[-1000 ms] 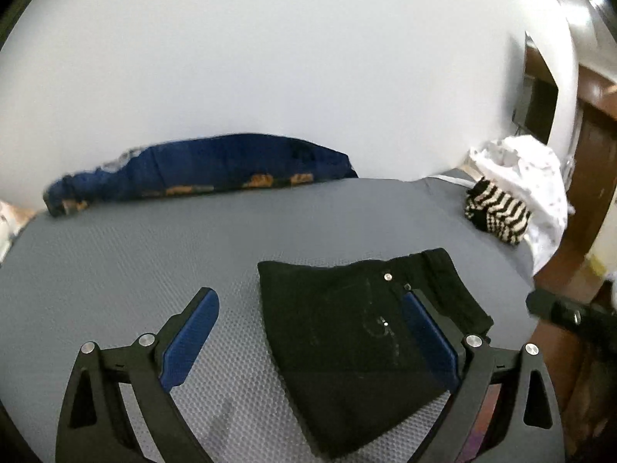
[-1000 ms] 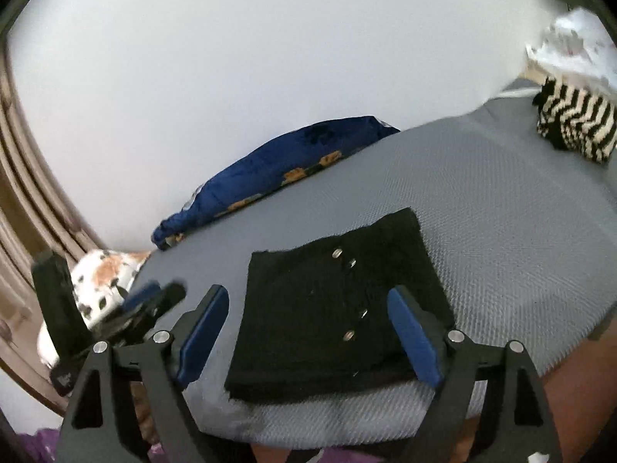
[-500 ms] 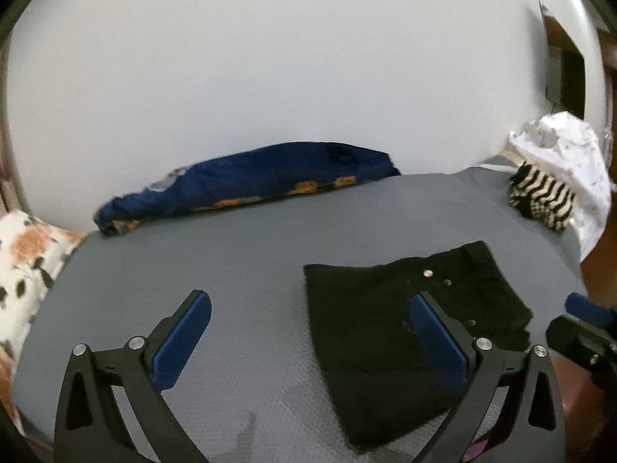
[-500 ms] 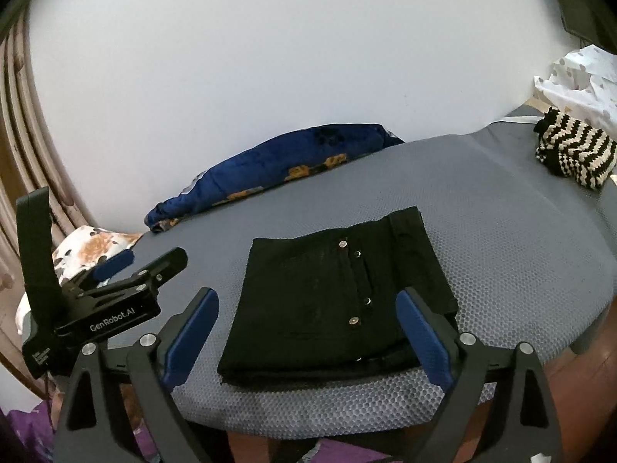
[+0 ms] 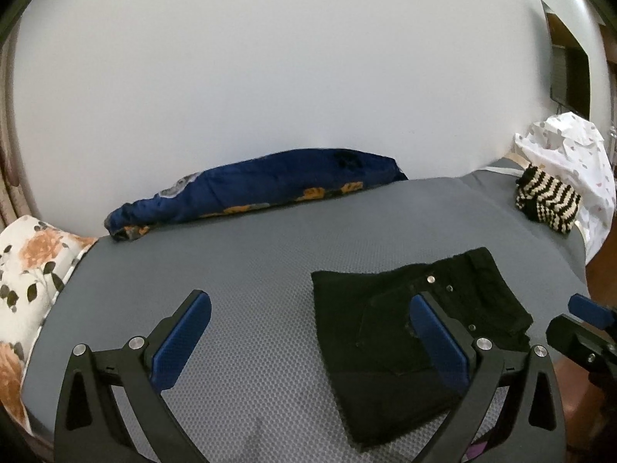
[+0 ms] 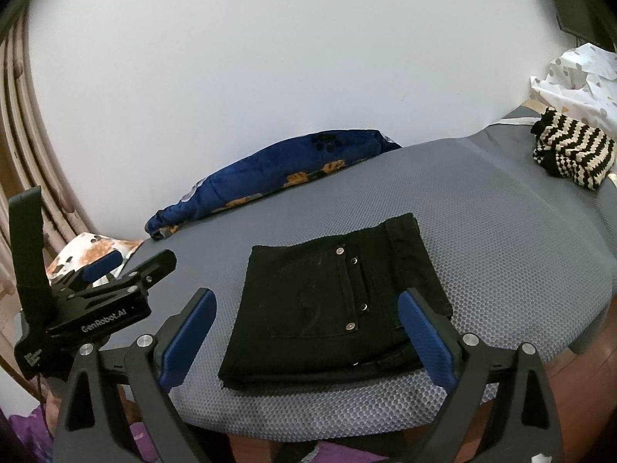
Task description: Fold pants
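Note:
The black pants [image 6: 335,305] lie folded into a compact rectangle near the front edge of the grey mattress [image 6: 501,231], back pocket with metal rivets facing up. In the left wrist view the pants [image 5: 385,332] sit at the right. My left gripper [image 5: 308,339] is open and empty, held back above the mattress, its right finger over the pants. It also shows in the right wrist view [image 6: 104,274] at the left. My right gripper [image 6: 304,335] is open and empty, held in front of the pants. Its tip shows in the left wrist view [image 5: 586,320].
A blue blanket [image 5: 262,193] lies along the white wall at the back. A black-and-cream striped knit [image 5: 547,200] and a white spotted cloth [image 5: 570,146] sit at the back right. A floral pillow [image 5: 27,270] is at the left. The mattress front edge drops to the floor.
Both grippers have pulled back and risen away from the folded pants, which stay put. The views now take in more of the bed.

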`<act>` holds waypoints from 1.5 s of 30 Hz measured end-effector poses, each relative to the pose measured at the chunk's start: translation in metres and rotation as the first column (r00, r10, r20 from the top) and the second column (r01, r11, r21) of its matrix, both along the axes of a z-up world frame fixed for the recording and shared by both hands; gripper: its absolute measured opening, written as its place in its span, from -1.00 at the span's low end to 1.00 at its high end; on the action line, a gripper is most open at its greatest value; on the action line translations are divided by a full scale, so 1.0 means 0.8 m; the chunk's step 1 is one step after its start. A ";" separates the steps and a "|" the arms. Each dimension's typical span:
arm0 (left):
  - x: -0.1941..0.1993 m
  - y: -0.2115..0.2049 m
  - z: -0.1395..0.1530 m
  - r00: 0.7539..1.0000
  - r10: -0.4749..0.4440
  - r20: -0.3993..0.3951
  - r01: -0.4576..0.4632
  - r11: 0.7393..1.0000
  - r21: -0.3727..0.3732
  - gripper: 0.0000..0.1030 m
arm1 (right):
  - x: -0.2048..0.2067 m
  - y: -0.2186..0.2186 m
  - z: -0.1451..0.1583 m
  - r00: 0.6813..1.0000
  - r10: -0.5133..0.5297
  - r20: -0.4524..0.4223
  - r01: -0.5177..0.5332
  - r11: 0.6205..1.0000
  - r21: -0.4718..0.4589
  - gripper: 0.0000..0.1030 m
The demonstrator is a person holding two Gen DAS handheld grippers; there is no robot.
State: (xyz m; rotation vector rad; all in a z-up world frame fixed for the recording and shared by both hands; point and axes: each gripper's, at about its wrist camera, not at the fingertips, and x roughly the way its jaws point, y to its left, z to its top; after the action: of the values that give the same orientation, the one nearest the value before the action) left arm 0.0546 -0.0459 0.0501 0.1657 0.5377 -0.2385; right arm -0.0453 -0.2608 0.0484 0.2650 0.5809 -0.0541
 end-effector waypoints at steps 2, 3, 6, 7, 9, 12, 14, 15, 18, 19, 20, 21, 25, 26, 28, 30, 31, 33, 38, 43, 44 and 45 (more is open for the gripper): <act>0.001 -0.001 -0.004 1.000 0.003 0.012 -0.003 1.000 0.014 0.99 | 0.002 -0.006 0.005 1.000 -0.016 0.001 0.016 0.999 -0.040 0.87; 0.004 -0.002 -0.008 1.000 0.002 0.001 -0.002 1.000 0.025 0.99 | 0.004 -0.016 0.008 1.000 -0.029 -0.003 0.029 0.999 -0.045 0.89; 0.024 -0.008 -0.029 0.996 -0.009 -0.087 0.014 0.998 0.057 0.99 | 0.018 -0.050 0.009 0.997 -0.044 -0.058 0.043 0.999 -0.016 0.92; 0.029 -0.008 -0.035 0.994 -0.018 -0.112 0.024 0.998 0.057 0.99 | 0.025 -0.064 0.007 0.996 -0.048 -0.076 0.047 0.999 -0.011 0.94; 0.046 -0.007 -0.053 0.977 -0.065 -0.204 0.071 0.997 0.019 0.99 | 0.048 -0.093 -0.008 0.988 -0.005 -0.151 0.003 1.000 -0.014 0.95; 0.074 0.006 -0.077 0.936 -0.092 -0.340 0.072 0.995 -0.072 0.99 | 0.078 -0.128 -0.036 0.967 0.032 -0.252 -0.033 0.999 0.003 0.95; 0.091 0.014 -0.090 0.902 -0.134 -0.410 0.078 0.986 -0.150 0.99 | 0.095 -0.154 -0.058 0.951 0.045 -0.305 -0.026 0.998 0.064 0.95; 0.100 0.017 -0.098 0.879 -0.165 -0.447 0.086 0.978 -0.192 0.99 | 0.100 -0.164 -0.066 0.947 0.049 -0.319 -0.020 0.996 0.092 0.95; 0.126 0.025 -0.123 0.807 -0.225 -0.545 0.069 0.954 -0.292 0.99 | 0.114 -0.188 -0.091 0.938 0.077 -0.339 -0.012 0.982 0.191 0.95; 0.128 0.024 -0.130 0.789 -0.240 -0.566 0.065 0.948 -0.312 0.99 | 0.119 -0.191 -0.098 0.933 0.093 -0.347 -0.019 0.977 0.211 0.95; 0.135 0.024 -0.138 0.766 -0.248 -0.592 0.053 0.944 -0.326 0.99 | 0.124 -0.192 -0.105 0.927 0.102 -0.362 -0.023 0.976 0.218 0.95; 0.142 0.025 -0.147 0.750 -0.246 -0.614 0.039 0.943 -0.330 0.99 | 0.130 -0.192 -0.113 0.918 0.110 -0.381 -0.029 0.977 0.213 0.95; 0.157 0.014 -0.166 0.718 -0.262 -0.645 0.049 0.943 -0.330 0.99 | 0.146 -0.192 -0.136 0.898 0.145 -0.415 -0.051 0.972 0.229 0.95; 0.162 0.009 -0.172 0.712 -0.248 -0.657 0.056 0.953 -0.299 0.99 | 0.150 -0.192 -0.141 0.895 0.155 -0.418 -0.060 0.971 0.231 0.97; 0.167 -0.003 -0.174 0.732 -0.234 -0.640 0.088 0.964 -0.252 0.99 | 0.156 -0.190 -0.142 0.897 0.170 -0.409 -0.086 0.973 0.215 0.97; 0.170 -0.014 -0.176 0.724 -0.245 -0.644 0.116 0.965 -0.236 0.99 | 0.165 -0.188 -0.142 0.887 0.208 -0.412 -0.118 0.965 0.234 0.97; 0.170 -0.021 -0.175 0.724 -0.262 -0.639 0.139 0.961 -0.237 0.99 | 0.168 -0.187 -0.143 0.880 0.252 -0.403 -0.147 0.951 0.273 0.86; 0.165 -0.039 -0.175 0.679 -0.384 -0.626 0.220 0.920 -0.325 0.99 | 0.174 -0.179 -0.146 0.863 0.290 -0.413 -0.184 0.943 0.277 0.43; 0.153 -0.067 -0.176 0.675 -0.457 -0.580 0.316 0.889 -0.332 0.96 | 0.185 -0.176 -0.154 0.831 0.361 -0.422 -0.211 0.908 0.361 -0.26; 0.171 -0.023 -0.172 0.707 -0.422 -0.567 0.193 0.887 -0.419 -0.42 | 0.179 -0.177 -0.155 0.849 0.361 -0.387 -0.167 0.876 0.452 -0.48; 0.173 -0.017 -0.172 0.703 -0.425 -0.571 0.178 0.882 -0.437 -0.46 | 0.175 -0.177 -0.153 0.854 0.360 -0.375 -0.160 0.868 0.469 -0.49; 0.170 -0.016 -0.171 0.707 -0.419 -0.570 0.177 0.885 -0.431 -0.47 | 0.171 -0.175 -0.151 0.860 0.362 -0.358 -0.158 0.858 0.489 -0.50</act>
State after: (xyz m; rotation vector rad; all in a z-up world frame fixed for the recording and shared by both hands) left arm 0.1906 -0.0588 -0.0869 -0.1949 1.1635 -0.7330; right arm 0.0918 -0.4010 -0.0725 0.6278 1.0838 0.3057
